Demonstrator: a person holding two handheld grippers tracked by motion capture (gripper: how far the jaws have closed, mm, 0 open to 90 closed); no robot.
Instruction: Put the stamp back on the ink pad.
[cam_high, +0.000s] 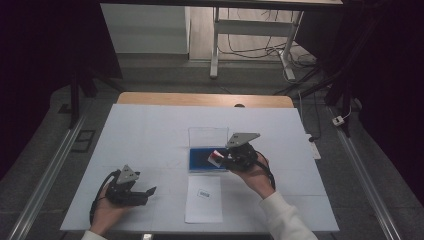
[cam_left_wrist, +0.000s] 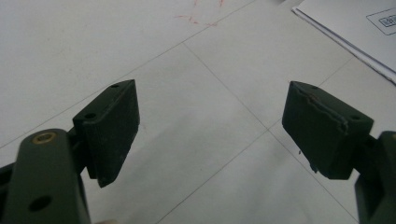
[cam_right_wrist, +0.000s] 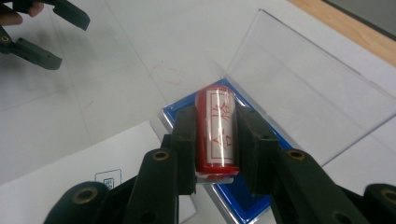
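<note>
Stamp (cam_right_wrist: 217, 131), red and cylindrical with a white label of red characters, sits clamped between the two black jaws of the right gripper (cam_right_wrist: 217, 140), which press on it from both sides. In the high view that right gripper (cam_high: 220, 159) is held above the blue ink pad (cam_high: 200, 160), whose clear lid (cam_high: 207, 136) is folded open and lies flat on the far side. From the right gripper view the stamp hangs over the blue pad (cam_right_wrist: 243, 198), with the clear lid (cam_right_wrist: 308, 100) stretching away behind it. A white sheet of paper (cam_high: 203, 200) with a small printed box lies on the table (cam_high: 150, 130) just on the near side of the pad. Over at the near left, the left gripper (cam_high: 150, 192) rests low by the tabletop in the person's hand, well apart from the pad, its jaws spread wide with nothing between them, bare white surface showing through the gap (cam_left_wrist: 210, 135)
</note>
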